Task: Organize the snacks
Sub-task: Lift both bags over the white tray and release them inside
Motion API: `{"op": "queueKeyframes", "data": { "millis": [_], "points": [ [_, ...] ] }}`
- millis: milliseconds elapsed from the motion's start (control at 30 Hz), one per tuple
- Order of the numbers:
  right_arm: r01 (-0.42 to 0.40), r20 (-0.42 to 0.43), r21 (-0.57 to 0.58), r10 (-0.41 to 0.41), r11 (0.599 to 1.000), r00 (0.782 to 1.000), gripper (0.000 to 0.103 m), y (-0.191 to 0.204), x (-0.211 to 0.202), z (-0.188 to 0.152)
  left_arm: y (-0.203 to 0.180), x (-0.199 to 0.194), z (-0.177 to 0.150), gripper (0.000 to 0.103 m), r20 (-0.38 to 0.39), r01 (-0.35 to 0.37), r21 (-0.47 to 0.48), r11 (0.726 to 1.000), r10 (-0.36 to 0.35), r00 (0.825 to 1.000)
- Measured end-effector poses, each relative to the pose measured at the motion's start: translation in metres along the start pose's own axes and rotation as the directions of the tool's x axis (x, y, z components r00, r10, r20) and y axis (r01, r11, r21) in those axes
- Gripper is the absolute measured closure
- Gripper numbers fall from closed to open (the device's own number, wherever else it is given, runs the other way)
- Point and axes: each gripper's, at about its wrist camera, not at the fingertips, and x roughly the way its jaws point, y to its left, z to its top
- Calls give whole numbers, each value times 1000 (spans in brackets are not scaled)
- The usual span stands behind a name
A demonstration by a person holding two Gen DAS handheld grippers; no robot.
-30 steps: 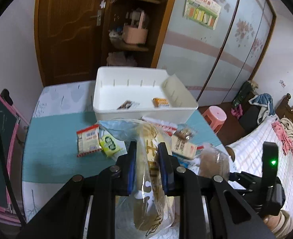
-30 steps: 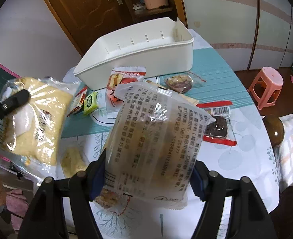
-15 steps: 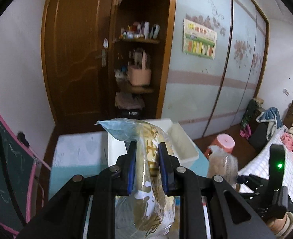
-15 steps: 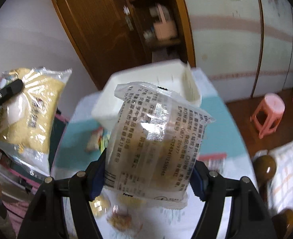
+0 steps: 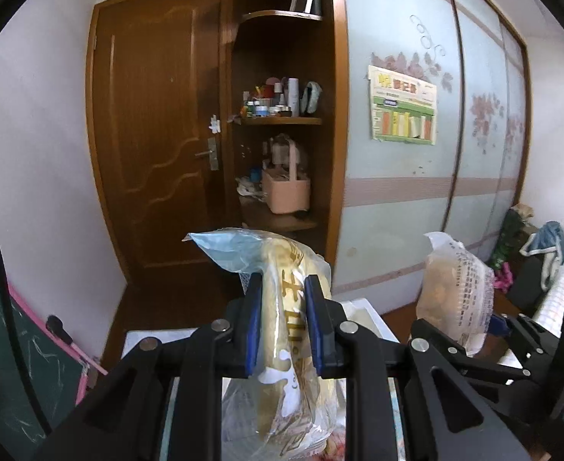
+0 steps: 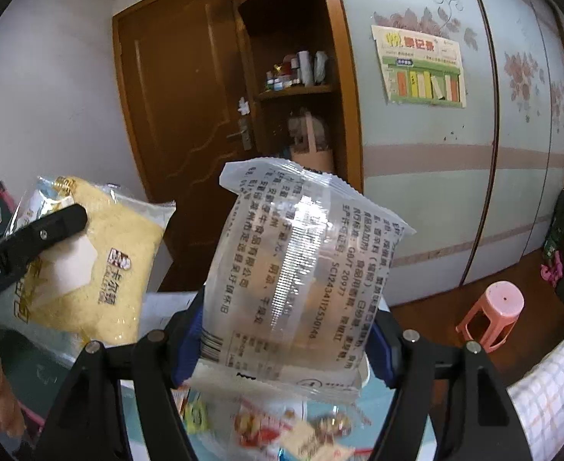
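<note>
Left hand-held gripper [image 5: 282,322] around yellow snack bag [image 5: 289,345], pinched between its pads.

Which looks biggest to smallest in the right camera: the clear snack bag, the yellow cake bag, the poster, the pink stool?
1. Clear snack bag, though it is nearest, in the right claw.
2. Yellow cake bag.
3. Poster.
4. Pink stool.
</note>
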Motion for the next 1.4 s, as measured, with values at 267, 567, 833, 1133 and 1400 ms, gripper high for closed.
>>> {"op": "queueKeyframes", "data": {
  "millis": [267,567,833,1133,1400],
  "points": [
    [45,-102,-6,-45,999,994,31,-8,73,11,-9,86,2,84,-76,-92,20,996,93,993],
    [43,-275,-114,-74,993,959,28,-2,139,-24,-7,162,-36,82,-196,-151,49,987,158,968],
    [13,-304,-163,-63,987,951,6,0,153,-46,8,175,-52,0,-222,-146,23,989,147,964],
    [-4,-277,-131,-32,991,960,0,2,123,-34,16,141,-48,0,-182,-142,15,990,143,973],
    [-34,-306,-34,22,999,952,0,-3,95,-32,25,87,-42,0,-145,-129,-15,992,125,981]
  ]
}}
